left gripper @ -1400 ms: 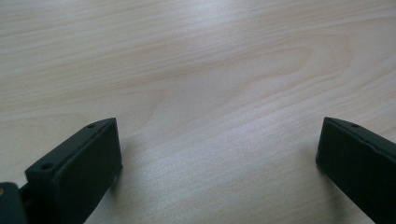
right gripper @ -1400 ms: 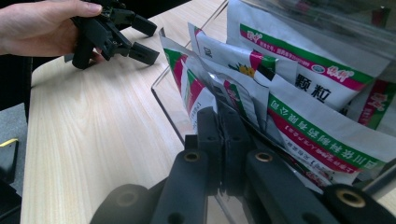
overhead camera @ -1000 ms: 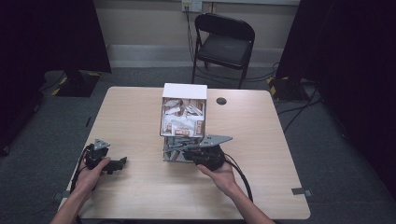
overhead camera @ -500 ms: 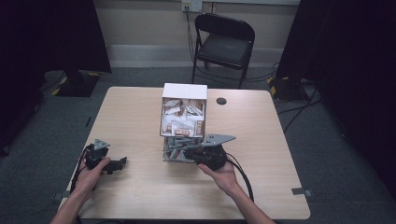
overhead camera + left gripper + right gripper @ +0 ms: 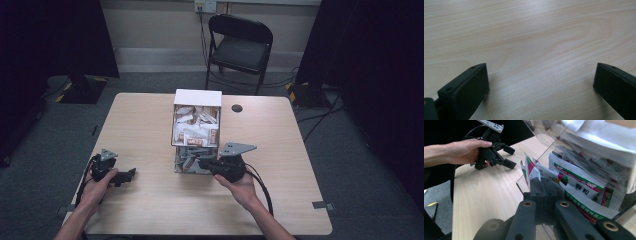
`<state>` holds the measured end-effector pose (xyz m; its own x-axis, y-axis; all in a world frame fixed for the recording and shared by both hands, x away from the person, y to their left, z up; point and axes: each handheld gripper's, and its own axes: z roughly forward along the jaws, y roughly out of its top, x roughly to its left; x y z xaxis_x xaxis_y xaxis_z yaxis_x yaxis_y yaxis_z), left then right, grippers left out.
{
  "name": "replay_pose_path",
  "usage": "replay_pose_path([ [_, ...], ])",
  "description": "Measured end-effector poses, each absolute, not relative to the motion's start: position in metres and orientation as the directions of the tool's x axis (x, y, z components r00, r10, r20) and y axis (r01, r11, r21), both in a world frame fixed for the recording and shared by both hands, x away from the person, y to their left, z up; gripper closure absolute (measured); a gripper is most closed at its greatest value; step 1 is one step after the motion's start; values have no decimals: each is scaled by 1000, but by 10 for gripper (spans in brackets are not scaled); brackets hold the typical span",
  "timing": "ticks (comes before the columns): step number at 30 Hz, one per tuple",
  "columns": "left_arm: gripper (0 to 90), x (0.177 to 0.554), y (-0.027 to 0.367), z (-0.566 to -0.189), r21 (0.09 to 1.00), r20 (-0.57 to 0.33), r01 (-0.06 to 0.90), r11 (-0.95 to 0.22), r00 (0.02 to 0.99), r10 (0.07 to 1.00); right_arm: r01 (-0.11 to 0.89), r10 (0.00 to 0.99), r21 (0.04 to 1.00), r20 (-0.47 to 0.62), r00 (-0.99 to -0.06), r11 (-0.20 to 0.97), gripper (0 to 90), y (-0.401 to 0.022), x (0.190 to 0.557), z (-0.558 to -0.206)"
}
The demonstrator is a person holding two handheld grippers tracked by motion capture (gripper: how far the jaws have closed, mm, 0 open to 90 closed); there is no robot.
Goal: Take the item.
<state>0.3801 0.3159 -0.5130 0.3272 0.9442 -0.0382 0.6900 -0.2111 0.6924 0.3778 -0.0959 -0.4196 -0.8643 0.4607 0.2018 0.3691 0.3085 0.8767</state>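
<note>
Tabletop dispenser holds packets (many); right gripper fingers pressed together.

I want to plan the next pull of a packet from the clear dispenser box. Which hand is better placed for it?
The right. The right gripper is already at the dispenser box's lower opening, jaws shut at a white-and-green packet. The left gripper rests open on the bare table, well left of the box.

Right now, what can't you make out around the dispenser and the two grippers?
- Right gripper, right gripper view: jaws are pressed together at the packets; whether a packet edge is pinched is hidden by the jaws.
- Dispenser, high view: packet print is too small to read.
- Left gripper, left gripper view: jaws stand wide apart, their bases cut off by the bottom edge.
</note>
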Motion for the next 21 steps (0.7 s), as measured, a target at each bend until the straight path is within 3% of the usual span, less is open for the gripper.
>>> replay_pose_path([
  [21,0,380,316,-513,693,-38,690,-211,327,944,361,443,890,215,-871,279,900,-101,371,-408],
])
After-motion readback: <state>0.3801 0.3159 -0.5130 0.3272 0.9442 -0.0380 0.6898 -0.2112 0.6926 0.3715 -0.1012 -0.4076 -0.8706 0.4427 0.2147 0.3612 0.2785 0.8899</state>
